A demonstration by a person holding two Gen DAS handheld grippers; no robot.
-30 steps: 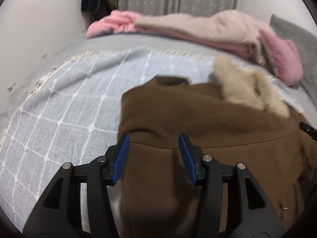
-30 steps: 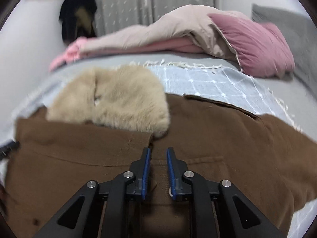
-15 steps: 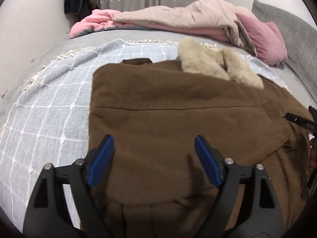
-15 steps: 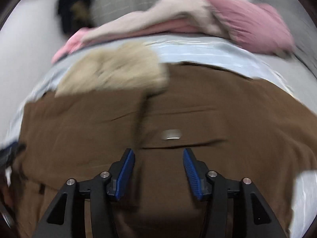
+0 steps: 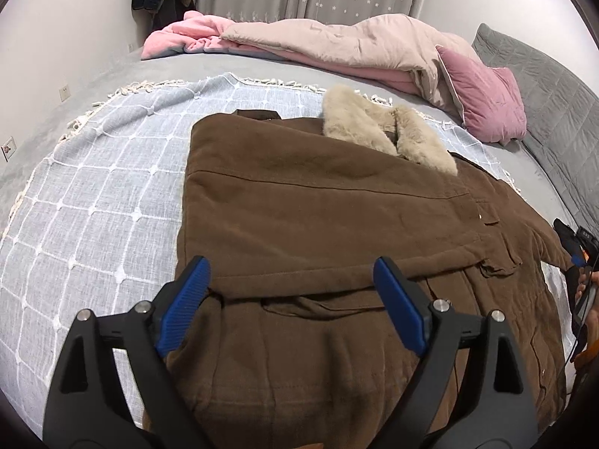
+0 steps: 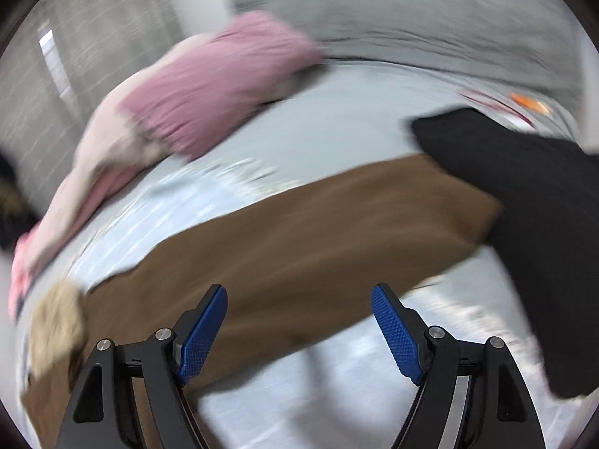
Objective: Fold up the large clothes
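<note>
A large brown coat (image 5: 318, 202) with a beige fur collar (image 5: 385, 131) lies flat on a light blue checked blanket (image 5: 93, 194) on the bed; one side panel is folded over its front. My left gripper (image 5: 292, 307) is open and empty above the coat's lower part. My right gripper (image 6: 299, 325) is open and empty, over a stretched-out brown sleeve (image 6: 299, 239) of the coat; this view is blurred. The right gripper also shows at the right edge of the left wrist view (image 5: 578, 262).
A heap of pink and beige bedding (image 5: 337, 45) and a pink pillow (image 5: 483, 104) lie at the far side of the bed. A grey headboard (image 5: 554, 86) is on the right. A black garment (image 6: 524, 202) lies by the sleeve's end. Wall on the left.
Both grippers opened and let go of the coat. The left one pulled back toward the hem. The right one swung right, toward the sleeve and the black garment.
</note>
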